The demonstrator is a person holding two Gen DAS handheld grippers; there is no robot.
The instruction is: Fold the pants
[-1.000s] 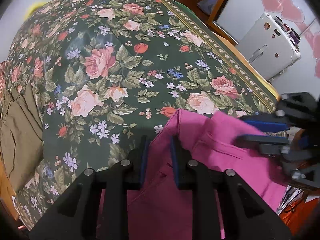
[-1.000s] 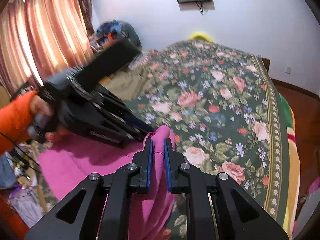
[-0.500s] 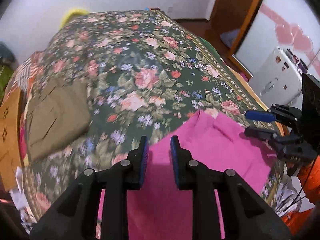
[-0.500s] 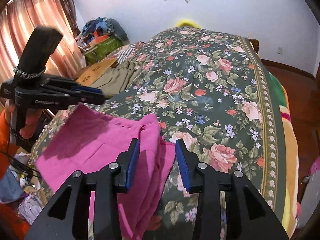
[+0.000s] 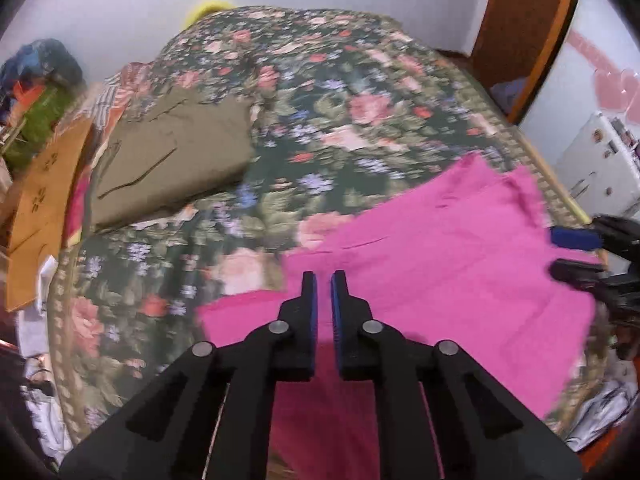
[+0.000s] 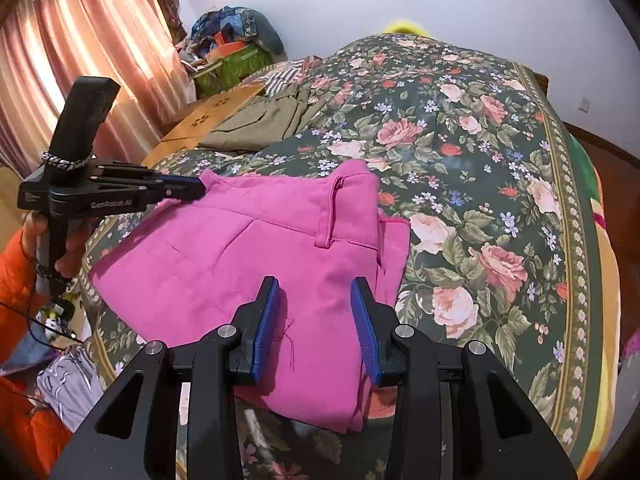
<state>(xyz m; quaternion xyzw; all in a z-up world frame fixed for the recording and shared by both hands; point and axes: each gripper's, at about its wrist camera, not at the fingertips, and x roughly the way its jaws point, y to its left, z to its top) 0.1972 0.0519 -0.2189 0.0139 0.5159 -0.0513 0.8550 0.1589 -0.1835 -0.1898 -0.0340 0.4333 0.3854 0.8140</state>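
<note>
The pink pants [image 6: 260, 248] lie folded on the near corner of the flowered bedspread [image 6: 480, 152]; they also show in the left wrist view [image 5: 440, 264]. My right gripper [image 6: 316, 304] is open and empty, just above the near edge of the pants. My left gripper [image 5: 324, 284] has its jaws nearly closed with a thin gap and holds nothing; it hovers over the left side of the pants. It also shows in the right wrist view [image 6: 196, 191] at the far left corner of the pants.
Folded olive pants [image 5: 172, 160] lie at the far left of the bed beside a brown cardboard box [image 5: 44, 200]. Curtains [image 6: 80, 60] and piled clutter [image 6: 232, 48] stand left of the bed. A white appliance [image 5: 596, 160] stands to the right. Clothes [image 6: 68, 384] lie on the floor.
Both grippers let go of the pink pants and drew back. The pants now lie flat on the bed. The right jaws opened wide; the left jaws narrowed.
</note>
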